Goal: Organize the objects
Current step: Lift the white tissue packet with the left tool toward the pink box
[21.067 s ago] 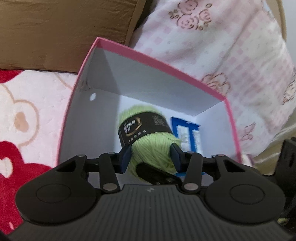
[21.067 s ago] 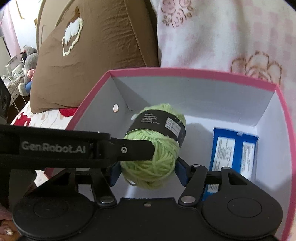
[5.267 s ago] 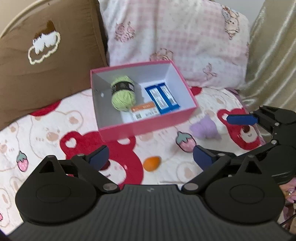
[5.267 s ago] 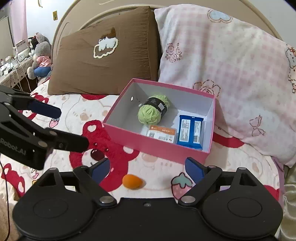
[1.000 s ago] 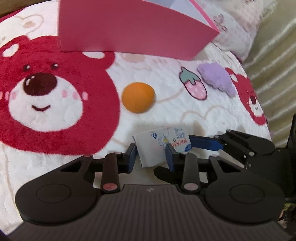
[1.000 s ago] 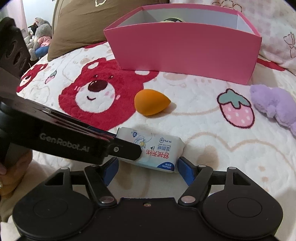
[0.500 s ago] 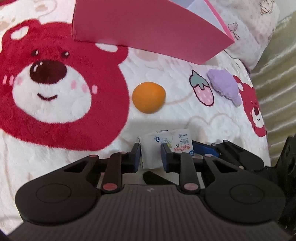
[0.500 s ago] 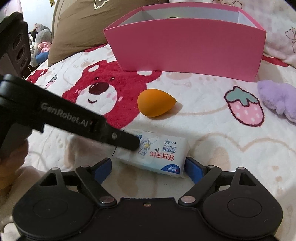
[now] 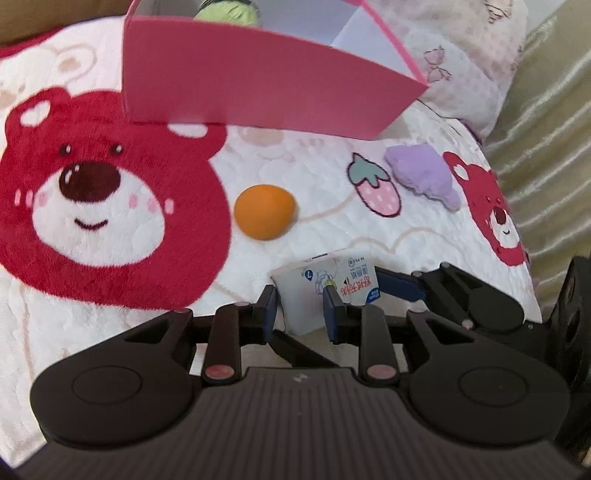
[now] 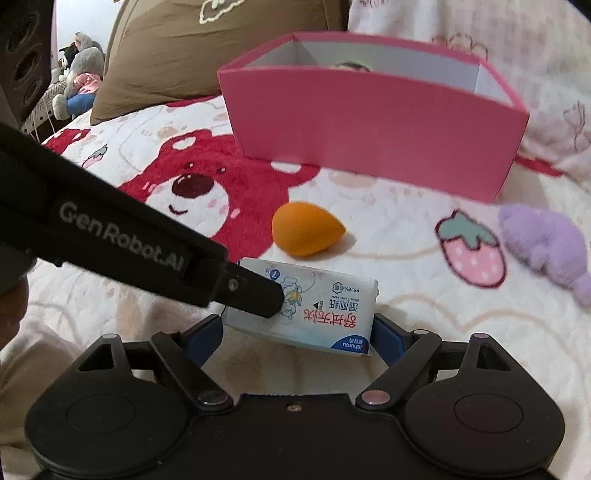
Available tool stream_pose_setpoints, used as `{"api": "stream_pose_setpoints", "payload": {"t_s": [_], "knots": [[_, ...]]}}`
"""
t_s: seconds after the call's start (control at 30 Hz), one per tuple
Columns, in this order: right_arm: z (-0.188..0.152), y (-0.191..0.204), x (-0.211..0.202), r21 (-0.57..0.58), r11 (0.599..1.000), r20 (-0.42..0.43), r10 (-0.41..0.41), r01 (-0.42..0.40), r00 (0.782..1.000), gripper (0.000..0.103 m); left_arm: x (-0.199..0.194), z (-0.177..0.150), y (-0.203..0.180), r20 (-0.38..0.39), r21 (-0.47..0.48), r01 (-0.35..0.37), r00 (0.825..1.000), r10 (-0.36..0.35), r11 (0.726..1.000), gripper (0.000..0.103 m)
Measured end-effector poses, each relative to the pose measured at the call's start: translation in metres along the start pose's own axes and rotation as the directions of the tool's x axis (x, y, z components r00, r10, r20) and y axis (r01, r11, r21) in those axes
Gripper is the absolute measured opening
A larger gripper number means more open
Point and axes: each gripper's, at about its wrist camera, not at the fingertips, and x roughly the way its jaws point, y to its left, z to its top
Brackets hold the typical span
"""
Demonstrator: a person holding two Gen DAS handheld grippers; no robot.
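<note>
A white wet-wipe pack (image 9: 325, 284) with blue and red print is lifted off the bedspread. My left gripper (image 9: 300, 310) is shut across its short end. My right gripper (image 10: 297, 328) grips it along its length (image 10: 325, 302), a blue pad against each end. The pink box (image 9: 258, 92) stands beyond on the bed, with green yarn (image 9: 225, 11) showing over its rim; it also shows in the right wrist view (image 10: 369, 122). An orange egg-shaped sponge (image 9: 264, 212) and a purple fluffy toy (image 9: 424, 173) lie on the bedspread before the box.
The bedspread has red bear prints (image 9: 96, 206). A brown pillow (image 10: 207, 48) and a pink checked pillow (image 10: 535, 55) lean behind the box. Stuffed toys (image 10: 77, 81) sit at the far left. A beige curtain (image 9: 546, 129) hangs on the right.
Both grippers have risen with the wipe pack, which has left the bedspread. The right gripper has closed in against the pack's ends. The box now looks nearer.
</note>
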Motion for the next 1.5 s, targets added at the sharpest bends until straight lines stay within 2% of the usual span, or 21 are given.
{"api": "stream_pose_setpoints", "payload": {"t_s": [0.13, 0.37, 0.6, 0.7, 0.8, 0.87, 1.13, 1.3, 1.5], "knots": [[0.007, -0.004, -0.007, 0.021, 1.000, 0.015, -0.009, 0.009, 1.000, 0.089, -0.012, -0.001, -0.013, 0.035, 0.034, -0.007, 0.999, 0.006, 0.999, 0.024], [0.014, 0.000, -0.028, -0.012, 1.000, 0.071, -0.016, 0.017, 0.997, 0.089, -0.041, 0.006, -0.017, 0.099, 0.017, 0.016, 0.995, -0.017, 1.000, 0.024], [0.021, 0.008, -0.041, -0.032, 0.999, 0.093, -0.013, 0.017, 0.996, 0.089, -0.064, 0.014, -0.018, 0.132, 0.006, 0.046, 0.990, -0.046, 0.999, 0.024], [0.025, 0.009, -0.045, -0.028, 1.000, 0.098, -0.007, 0.009, 0.995, 0.089, -0.073, 0.016, -0.022, 0.143, 0.029, 0.044, 0.989, -0.048, 0.999, 0.024], [0.030, 0.012, -0.051, -0.031, 0.999, 0.109, -0.014, 0.018, 0.994, 0.086, -0.081, 0.016, -0.027, 0.177, 0.058, 0.059, 0.982, -0.069, 0.997, 0.024], [0.033, 0.012, -0.056, -0.033, 0.999, 0.126, -0.031, 0.035, 0.992, 0.085, -0.087, 0.018, -0.028, 0.193, 0.046, 0.067, 0.978, -0.075, 0.997, 0.024], [0.047, 0.010, -0.075, -0.023, 0.999, 0.137, -0.022, 0.025, 0.990, 0.084, -0.105, 0.031, -0.027, 0.203, -0.015, 0.130, 0.971, -0.124, 0.991, 0.024], [0.061, 0.004, -0.082, -0.005, 1.000, 0.119, 0.000, 0.001, 0.993, 0.084, -0.113, 0.039, -0.033, 0.212, -0.003, 0.112, 0.971, -0.109, 0.994, 0.024], [0.081, 0.001, -0.089, -0.051, 0.998, 0.112, 0.027, -0.021, 0.993, 0.083, -0.131, 0.054, -0.038, 0.226, -0.008, 0.119, 0.968, -0.114, 0.993, 0.024]]}}
